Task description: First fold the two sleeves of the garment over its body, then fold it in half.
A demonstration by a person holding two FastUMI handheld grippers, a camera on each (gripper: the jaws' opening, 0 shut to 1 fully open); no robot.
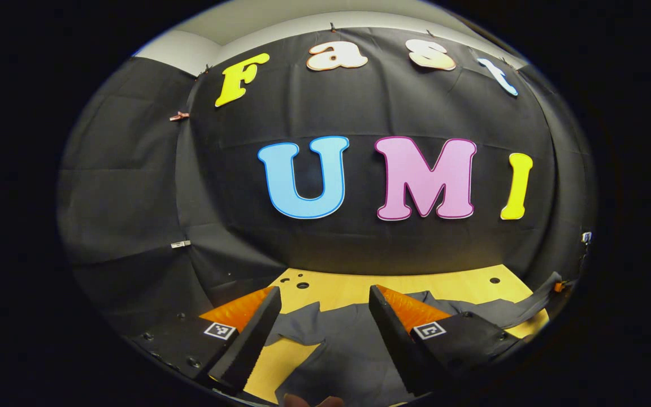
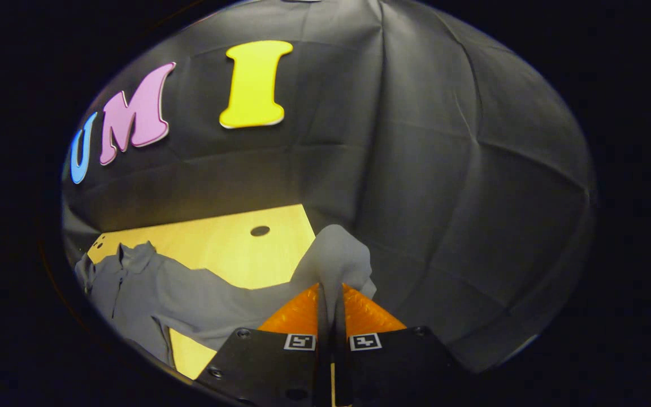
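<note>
Booth: black cloth is hanging behind a pale yellow wooden table [image 2: 229,249] with round holes in its top, and I am working over that table.

Garment: a grey collared button-front shirt [image 2: 127,282] is lying on the table, collar toward the far side in the right gripper view; in the left gripper view its body is spreading just beyond and beneath my fingers.

Right gripper: my right gripper [image 2: 331,305] is pinching the cuff end of the long grey sleeve [image 2: 337,254], fingers pressed together on the cloth, and the cuff is bunching up above the tips.

Sleeve position: that sleeve is stretching out from the shoulder, away from the body, so I am judging it lifted but not yet laid over.

Left gripper: my left gripper [image 1: 325,316] is hovering over the shirt with fingers spread wide, gripping nothing.

Other sleeve: I am not making it out clearly; the grey cloth near my left gripper's fingers is looking loose and unfolded.

Progress: I am reading this as the first sleeve fold under way, nothing completed.

Remaining: I am expecting to carry this sleeve across the body, fold the second sleeve, then fold the shirt in half.
</note>
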